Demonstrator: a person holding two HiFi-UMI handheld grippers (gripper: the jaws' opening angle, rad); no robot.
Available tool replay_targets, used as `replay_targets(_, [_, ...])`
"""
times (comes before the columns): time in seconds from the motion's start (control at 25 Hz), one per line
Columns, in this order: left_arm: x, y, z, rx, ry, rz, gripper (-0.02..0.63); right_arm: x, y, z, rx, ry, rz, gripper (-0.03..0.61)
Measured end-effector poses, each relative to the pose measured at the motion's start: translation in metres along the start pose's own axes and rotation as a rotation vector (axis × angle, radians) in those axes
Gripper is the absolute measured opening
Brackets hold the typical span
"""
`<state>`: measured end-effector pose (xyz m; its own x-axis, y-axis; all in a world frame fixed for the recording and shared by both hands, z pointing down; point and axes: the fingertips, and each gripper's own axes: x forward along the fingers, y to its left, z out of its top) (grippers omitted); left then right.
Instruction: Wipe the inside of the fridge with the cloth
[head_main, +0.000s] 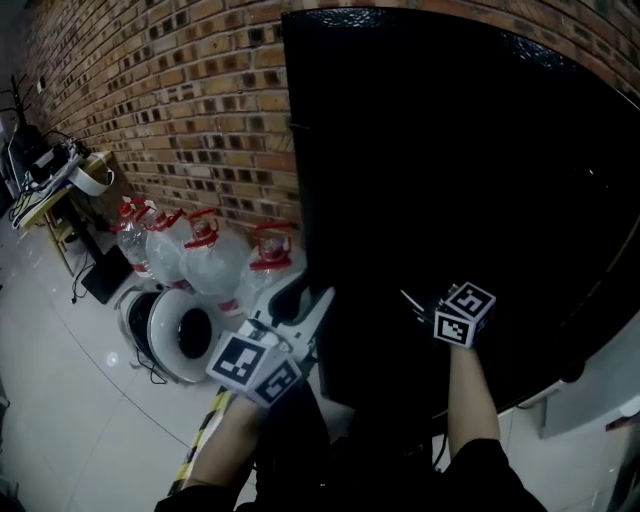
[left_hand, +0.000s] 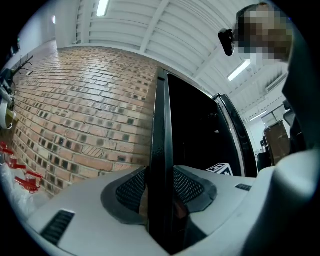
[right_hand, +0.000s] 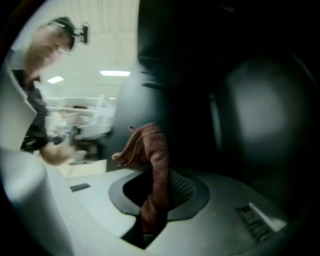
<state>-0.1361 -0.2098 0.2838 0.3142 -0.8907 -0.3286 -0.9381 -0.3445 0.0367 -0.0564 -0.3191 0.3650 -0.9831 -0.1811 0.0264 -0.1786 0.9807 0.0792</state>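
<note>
The left hand-held gripper (head_main: 305, 300) is clamped on the upright edge of the black fridge door (left_hand: 161, 125), which runs vertically between its jaws. To its right, the right hand-held gripper (head_main: 410, 300) pinches a brown knitted cloth (right_hand: 150, 150). The fridge (head_main: 450, 150) lies straight ahead of it, too dark to show any contents. I'd judge the right hand better placed to wipe.

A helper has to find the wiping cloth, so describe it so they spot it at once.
Find the big black fridge beside the brick wall. In front of it, the right gripper pinches a cloth between its jaws. It is reddish-brown and knitted, the only soft thing among hard grey and black parts.
</note>
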Motion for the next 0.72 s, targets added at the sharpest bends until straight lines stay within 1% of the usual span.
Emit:
replay_targets(0.16, [0.001, 0.002, 0.004, -0.007, -0.006, 0.006, 0.179, 0.004, 0.055, -0.011, -0.051, 0.022, 0.169, 0.077])
replay_targets(0.24, [0.0, 0.003, 0.004, -0.008, -0.007, 0.011, 0.179, 0.013, 0.077, -0.024, -0.125, 0.088, 0.234, 0.077])
replay_targets(0.28, [0.0, 0.003, 0.003, -0.009, -0.006, 0.013, 0.178, 0.018, 0.084, -0.033, -0.175, 0.135, 0.254, 0.077])
replay_targets(0.4, [0.001, 0.004, 0.003, -0.009, -0.003, 0.013, 0.178, 0.037, 0.088, -0.061, -0.357, 0.319, 0.257, 0.077])
replay_targets(0.44, [0.001, 0.004, 0.003, -0.01, -0.004, 0.013, 0.178, 0.043, 0.084, -0.07, -0.41, 0.379, 0.248, 0.077])
replay_targets(0.48, [0.001, 0.004, 0.002, -0.01, -0.004, 0.012, 0.179, 0.048, 0.079, -0.077, -0.441, 0.423, 0.241, 0.077])
replay_targets(0.56, [0.001, 0.004, 0.001, -0.012, -0.003, 0.01, 0.179, 0.052, 0.071, -0.081, -0.44, 0.463, 0.247, 0.078])
replay_targets(0.72, [0.0, 0.004, 0.001, -0.013, -0.007, 0.002, 0.179, 0.054, 0.059, -0.083, -0.387, 0.454, 0.239, 0.08])
